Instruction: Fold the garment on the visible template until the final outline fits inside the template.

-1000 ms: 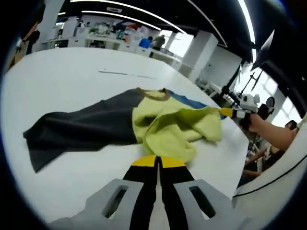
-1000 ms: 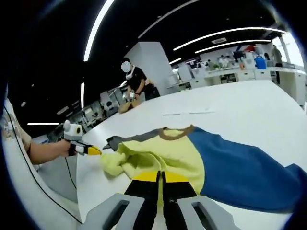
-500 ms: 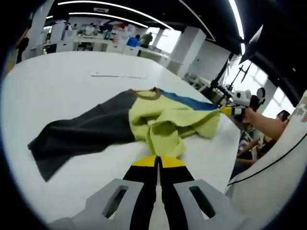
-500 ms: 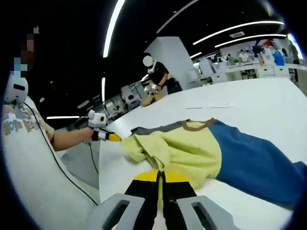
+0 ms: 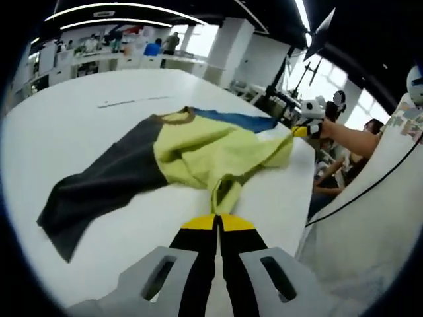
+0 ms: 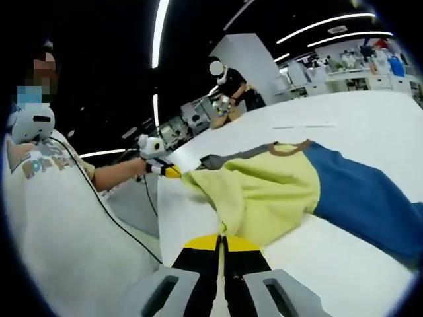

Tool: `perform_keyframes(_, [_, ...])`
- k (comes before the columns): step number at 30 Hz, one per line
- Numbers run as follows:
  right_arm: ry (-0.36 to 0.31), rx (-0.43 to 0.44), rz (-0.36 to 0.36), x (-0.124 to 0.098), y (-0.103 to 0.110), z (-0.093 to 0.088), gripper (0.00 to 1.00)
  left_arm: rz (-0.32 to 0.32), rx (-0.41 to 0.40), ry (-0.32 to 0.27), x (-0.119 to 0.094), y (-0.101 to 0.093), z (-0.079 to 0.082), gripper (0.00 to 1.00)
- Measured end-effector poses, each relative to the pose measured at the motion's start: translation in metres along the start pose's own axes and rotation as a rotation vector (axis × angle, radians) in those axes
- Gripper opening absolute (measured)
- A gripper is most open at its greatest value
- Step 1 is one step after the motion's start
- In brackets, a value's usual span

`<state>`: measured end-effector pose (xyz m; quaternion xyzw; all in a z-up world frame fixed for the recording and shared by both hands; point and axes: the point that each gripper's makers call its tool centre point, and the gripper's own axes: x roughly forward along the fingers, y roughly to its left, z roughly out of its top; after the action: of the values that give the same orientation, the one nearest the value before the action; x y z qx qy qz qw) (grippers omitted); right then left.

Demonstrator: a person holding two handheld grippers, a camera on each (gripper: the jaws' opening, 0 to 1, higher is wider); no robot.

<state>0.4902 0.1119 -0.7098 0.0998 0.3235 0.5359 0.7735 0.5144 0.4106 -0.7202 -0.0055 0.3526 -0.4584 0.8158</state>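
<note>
We hold both tongs closed on the hem of the soft yellow-green, charcoal and blue long-sleeved garment (image 5: 198, 148); the left tongs (image 5: 217, 221) pinch one lower corner, the right tongs (image 6: 221, 241) the other; the garment lies spread on the wide white counter (image 5: 86, 119), sleeves out to both sides; we judge folding barely begun; no template outline is clear to us; sleeves and body remain to fold.

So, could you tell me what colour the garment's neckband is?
Brown neckband, clearest in the right gripper view.
</note>
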Motion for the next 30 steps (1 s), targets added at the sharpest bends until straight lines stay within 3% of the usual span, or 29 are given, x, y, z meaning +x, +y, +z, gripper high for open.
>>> perform_keyframes(11, [0.096,0.023,0.063,-0.009,0.02,-0.032,0.0,-0.074,0.08,0.088,-0.006,-0.02,-0.02,0.0])
perform_keyframes(21, [0.169,0.034,0.12,-0.013,0.037,-0.054,0.0,-0.206,0.161,0.178,-0.005,-0.046,-0.041,0.0])
perform_keyframes(30, [0.194,0.046,0.117,-0.019,0.039,-0.064,0.0,-0.209,0.198,0.257,-0.008,-0.046,-0.059,0.0])
